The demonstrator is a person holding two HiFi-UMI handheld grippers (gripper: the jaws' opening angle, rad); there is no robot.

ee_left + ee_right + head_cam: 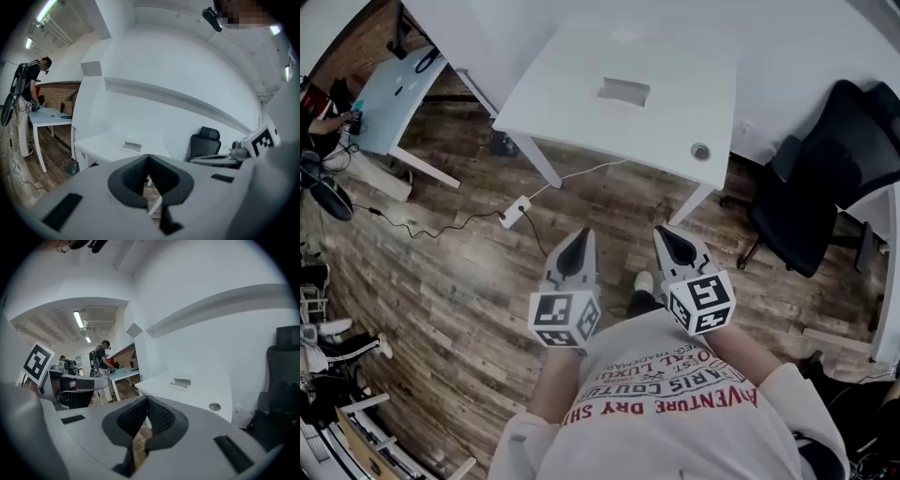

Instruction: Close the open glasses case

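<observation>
At the far left a pale side table (389, 103) stood on the wood-plank floor (441, 281), and a person (29, 89) bent over it. A white power strip (516, 211) lay on the planks nearer in, its thin cable trailing off to both sides.

The left gripper (579, 239) was held low and close to the wearer's chest, pointing forward over the floor. Its dark ribbed pads (136, 176) met at the tip with nothing between them. Its marker cube (564, 319) sat just in front of the printed white shirt (675, 403).

Ahead, well apart from both grippers, stood a smooth white table (572, 108). The glasses case (624, 91) lay on it towards the far edge. It was a small, shallow rectangular shell, pale at the rim and grey inside, with its lid raised. Whether anything lay in it could not be told.

The right gripper (668, 236) was held level with the left one and just beside it, pointing the same way. Its jaws were likewise pressed together and empty, and its textured black pads (159, 418) touched at the tip.

Further right, a round cable grommet (701, 151) was set into the near right corner of the white table. A black office chair (825, 187) with a padded back stood beside that corner, against the white wall.
</observation>
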